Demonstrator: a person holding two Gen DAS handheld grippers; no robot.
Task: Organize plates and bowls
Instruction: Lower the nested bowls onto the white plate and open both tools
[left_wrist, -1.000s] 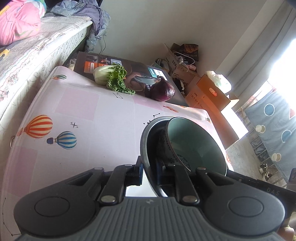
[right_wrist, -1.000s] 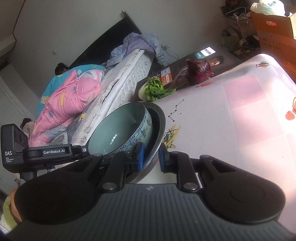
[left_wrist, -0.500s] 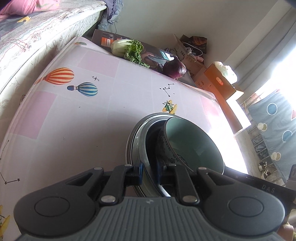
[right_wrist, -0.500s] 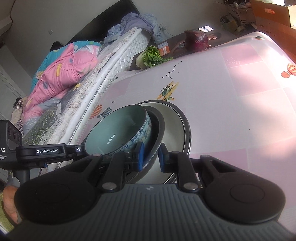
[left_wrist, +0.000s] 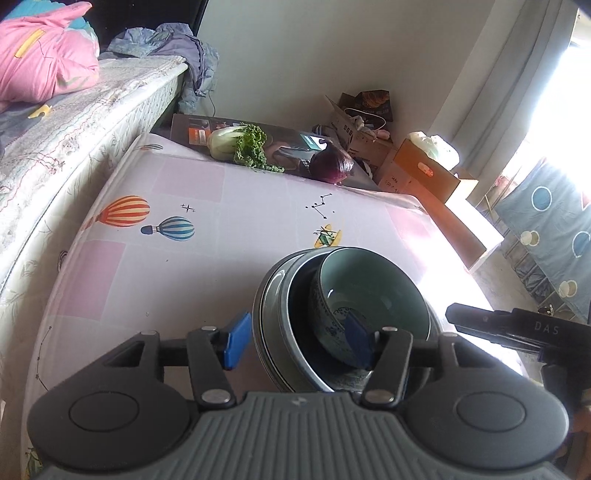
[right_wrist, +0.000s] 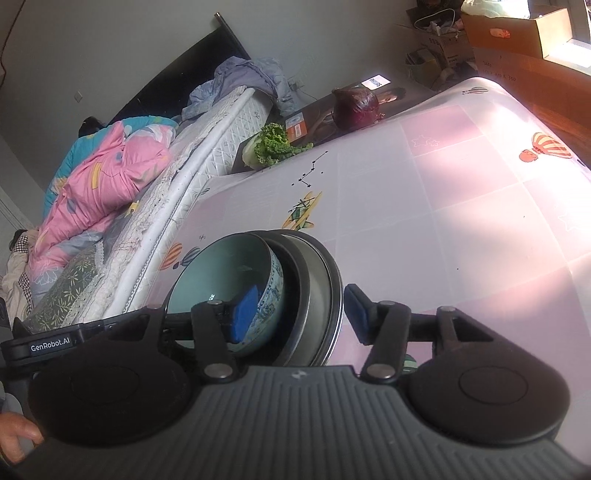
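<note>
"GenRobot.AI" reads in white on the left tool's body where it shows in the right wrist view, "DAS" on the right tool's body in the left wrist view, and "PHILIPS" on the box (right_wrist: 369, 92) at the worktop's far edge. The left tool (left_wrist: 297, 341) is wide open, one blue pad (left_wrist: 236, 339) outside the stack's rim, the other inside the bowl (left_wrist: 373, 291); whether either pad touches I cannot tell. The right tool (right_wrist: 301, 314) is wide open too, straddling the opposite side the same way, one pad (right_wrist: 243, 314) in the bowl, one beyond the plates (right_wrist: 317, 295). It holds nothing. The stack sits on the near part of the worktop (left_wrist: 221, 258), on its balloon-print cloth. The teal-lined, blue-patterned bowl rests mouth up, shifted off-centre within a dark dish, which lies on a grey plate. A cabbage (left_wrist: 236, 144) and a purple onion (left_wrist: 332, 166) lie on the box, well apart from the stack.
</note>
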